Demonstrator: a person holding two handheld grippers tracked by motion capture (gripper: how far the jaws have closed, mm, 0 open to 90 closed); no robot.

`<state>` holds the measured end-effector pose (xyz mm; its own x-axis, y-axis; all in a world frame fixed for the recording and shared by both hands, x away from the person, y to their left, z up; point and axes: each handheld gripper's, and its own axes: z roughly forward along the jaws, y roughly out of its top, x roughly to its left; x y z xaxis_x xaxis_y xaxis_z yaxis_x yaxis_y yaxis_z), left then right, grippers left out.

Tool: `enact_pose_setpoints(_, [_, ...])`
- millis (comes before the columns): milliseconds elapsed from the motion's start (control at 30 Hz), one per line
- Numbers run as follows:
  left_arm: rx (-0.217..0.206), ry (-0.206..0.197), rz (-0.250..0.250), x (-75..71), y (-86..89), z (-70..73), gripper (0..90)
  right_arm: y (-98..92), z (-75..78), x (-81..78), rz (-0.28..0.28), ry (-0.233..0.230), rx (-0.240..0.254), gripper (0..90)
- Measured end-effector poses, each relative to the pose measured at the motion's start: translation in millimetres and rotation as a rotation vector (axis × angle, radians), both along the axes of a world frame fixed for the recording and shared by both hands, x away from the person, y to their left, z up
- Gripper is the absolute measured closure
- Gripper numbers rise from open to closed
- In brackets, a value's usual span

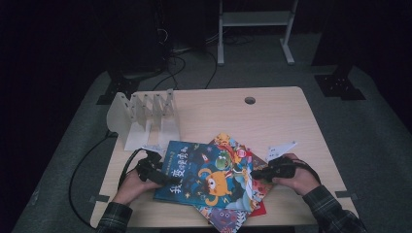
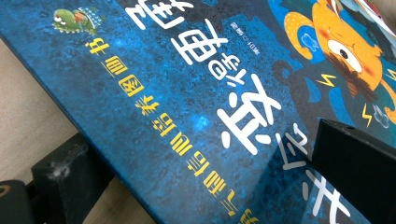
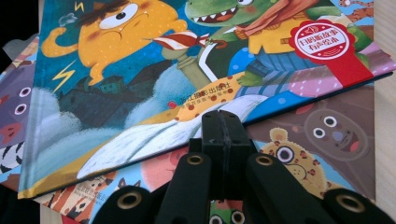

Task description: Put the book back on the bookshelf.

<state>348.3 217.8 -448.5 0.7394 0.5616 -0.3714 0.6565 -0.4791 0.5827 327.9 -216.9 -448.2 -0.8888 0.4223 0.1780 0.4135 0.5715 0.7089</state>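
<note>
A large blue hardcover picture book with an orange monster on its cover (image 1: 204, 174) lies on top of a loose pile of other bright picture books (image 1: 228, 213) near the front edge of the pale wooden surface (image 1: 272, 116), about midway between its front corners.

The left claw (image 1: 163, 178) sits at the blue book's left edge. In the left gripper view one black jaw lies below the book's edge on the surface side and the other rests over the cover by the white lettering, so the cover (image 2: 187, 107) runs between them; the jaws look set on the book's edge, gripping it.

The right claw (image 1: 256, 174) is at the book's right edge. In the right gripper view its two jaws are pressed flat together, closed with nothing between them, and their tip sits at the lower edge of the blue book (image 3: 140, 93), over the spotted-animal cover of the book beneath (image 3: 322, 140).

A white slotted metal book rack (image 1: 141, 119) stands near the surface's rear left corner, well apart from the pile. A small white card (image 1: 282, 148) lies just behind the right hand.
</note>
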Motion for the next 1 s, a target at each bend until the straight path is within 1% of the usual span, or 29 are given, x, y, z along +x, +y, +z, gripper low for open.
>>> enact_pose_setpoints(100, [-0.006,-0.027,-0.003,-2.4,-0.4,7.4,0.6,0.5,1.0,-0.3,0.008,0.005,-0.008,89.1])
enact_pose_setpoints(200, [-0.024,-0.060,-0.001,-5.4,-1.0,17.1,0.6,0.2,1.3,-0.5,0.013,0.011,-0.010,89.1])
enact_pose_setpoints(267, [-0.048,-0.077,0.002,-6.7,-0.8,22.4,0.6,0.4,1.6,-0.6,0.014,0.015,-0.012,89.2])
enact_pose_setpoints(333, [-0.058,-0.090,-0.002,-7.7,-0.8,27.4,0.6,0.3,1.7,-0.4,0.015,0.018,-0.012,89.2])
enact_pose_setpoints(400, [-0.061,-0.099,-0.004,-8.7,-1.2,30.8,0.6,0.3,1.7,-0.3,0.016,0.021,-0.012,89.1])
enact_pose_setpoints(500, [-0.079,-0.110,-0.006,-9.9,-1.1,36.4,0.6,0.7,2.1,-0.3,0.016,0.025,-0.015,89.2])
enact_pose_setpoints(567, [-0.099,-0.116,-0.005,-10.3,-0.9,40.0,0.8,0.6,2.0,0.0,0.017,0.027,-0.014,89.1])
enact_pose_setpoints(667, [-0.109,-0.122,-0.007,-10.3,-1.4,44.7,0.8,0.4,2.2,1.3,0.017,0.037,-0.015,88.8])
enact_pose_setpoints(733, [-0.113,-0.128,-0.008,-10.4,-2.0,47.4,0.9,0.4,2.9,3.0,0.009,0.043,-0.016,85.6])
enact_pose_setpoints(900, [-0.138,-0.146,-0.013,-11.6,-4.2,57.3,1.0,1.1,3.6,3.6,0.016,0.049,-0.020,87.5])
enact_pose_setpoints(1000, [-0.144,-0.165,-0.022,-12.5,-6.8,64.8,1.1,0.9,3.5,3.8,0.016,0.049,-0.021,87.5])
